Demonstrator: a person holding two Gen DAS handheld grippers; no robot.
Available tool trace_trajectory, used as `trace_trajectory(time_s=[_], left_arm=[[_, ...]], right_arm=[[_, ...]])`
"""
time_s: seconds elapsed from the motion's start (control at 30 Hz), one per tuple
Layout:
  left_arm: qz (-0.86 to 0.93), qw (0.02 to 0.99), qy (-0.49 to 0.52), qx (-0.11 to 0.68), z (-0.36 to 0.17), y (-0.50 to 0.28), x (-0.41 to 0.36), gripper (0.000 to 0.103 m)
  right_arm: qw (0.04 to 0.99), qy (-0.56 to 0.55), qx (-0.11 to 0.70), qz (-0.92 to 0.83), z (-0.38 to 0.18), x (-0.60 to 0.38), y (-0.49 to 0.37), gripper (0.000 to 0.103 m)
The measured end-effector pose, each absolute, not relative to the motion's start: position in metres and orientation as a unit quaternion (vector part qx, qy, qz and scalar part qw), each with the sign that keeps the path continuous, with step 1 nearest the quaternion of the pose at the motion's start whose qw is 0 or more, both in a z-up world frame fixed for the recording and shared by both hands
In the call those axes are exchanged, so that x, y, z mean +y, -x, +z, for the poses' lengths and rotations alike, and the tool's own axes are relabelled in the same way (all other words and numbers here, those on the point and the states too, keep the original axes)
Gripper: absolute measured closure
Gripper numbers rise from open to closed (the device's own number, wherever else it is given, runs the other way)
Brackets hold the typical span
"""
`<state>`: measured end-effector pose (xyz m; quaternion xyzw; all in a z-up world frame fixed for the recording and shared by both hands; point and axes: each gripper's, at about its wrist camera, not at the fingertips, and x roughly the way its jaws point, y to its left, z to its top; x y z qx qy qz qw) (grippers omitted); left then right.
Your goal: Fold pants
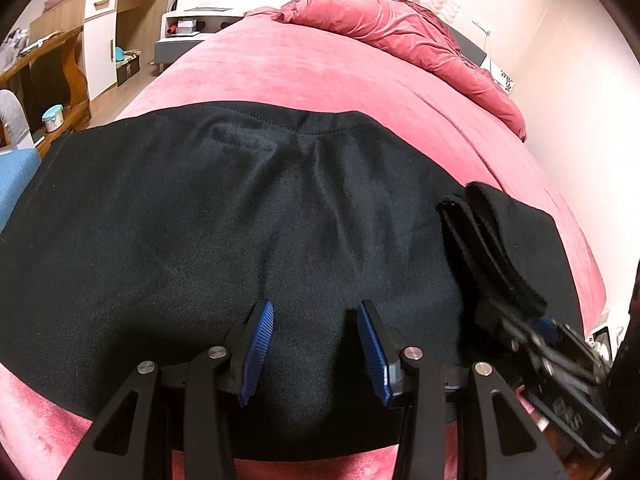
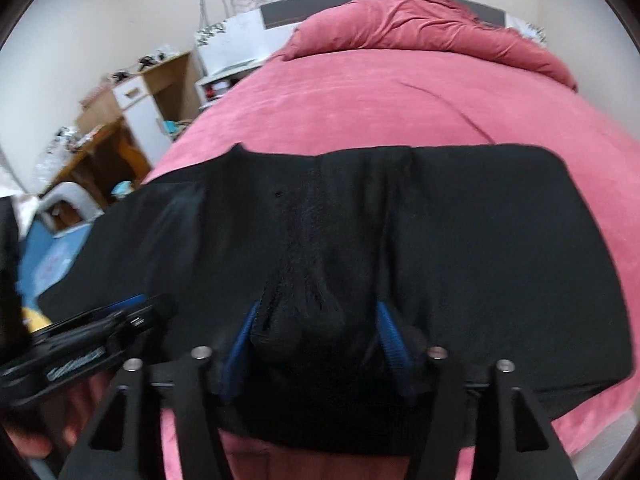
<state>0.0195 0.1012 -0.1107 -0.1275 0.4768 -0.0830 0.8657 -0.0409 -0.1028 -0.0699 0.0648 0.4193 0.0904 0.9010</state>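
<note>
Mid-fold: my right tool (image 2: 318,334) pinched a bunched edge of the black pants (image 1: 240,220) at frame bottom; my left tool (image 1: 316,354) hung spread, empty. Next I judged: carry the edge across.

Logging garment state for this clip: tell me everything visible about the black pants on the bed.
The black fleece-like pants lie spread flat across the pink velvety bedspread, a stitched seam along their far edge. One part is bunched and lifted, pinched by the right gripper; in the left wrist view it shows as a raised folded band. The left gripper hovers open over the flat cloth, gripping nothing.
</note>
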Motion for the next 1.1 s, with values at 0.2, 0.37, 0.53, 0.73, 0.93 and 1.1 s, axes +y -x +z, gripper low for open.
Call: trace_trajectory(time_s=[0.2,0.37,0.53,0.73,0.93,1.1], left_arm=[[-0.143,0.846,0.217,0.465,-0.105,-0.015,0.110,0.058],[-0.217,0.835,0.223,0.453,-0.088,-0.018,0.077,0.058],[-0.259,0.820,0.225,0.458,-0.078,-0.038,0.038,0.052],[-0.254,0.798,0.204,0.507,-0.091,-0.066,0.000,0.054],[-0.253,0.791,0.178,0.528,-0.091,-0.064,-0.010,0.088],[-0.286,0.796,0.179,0.502,-0.069,-0.047,-0.002,0.089]], right_arm=[[0.903,-0.113,0.391,0.137,-0.048,-0.136,0.061,0.038],[0.929,-0.151,0.335,0.031,-0.024,-0.210,0.069,0.052],[0.913,-0.184,0.357,-0.067,-0.039,-0.268,0.049,0.074],[0.898,-0.195,0.389,-0.066,-0.062,-0.284,0.037,0.075],[0.886,-0.191,0.415,-0.078,-0.075,-0.296,0.050,0.075],[0.885,-0.181,0.422,-0.079,-0.074,-0.295,0.050,0.075]])
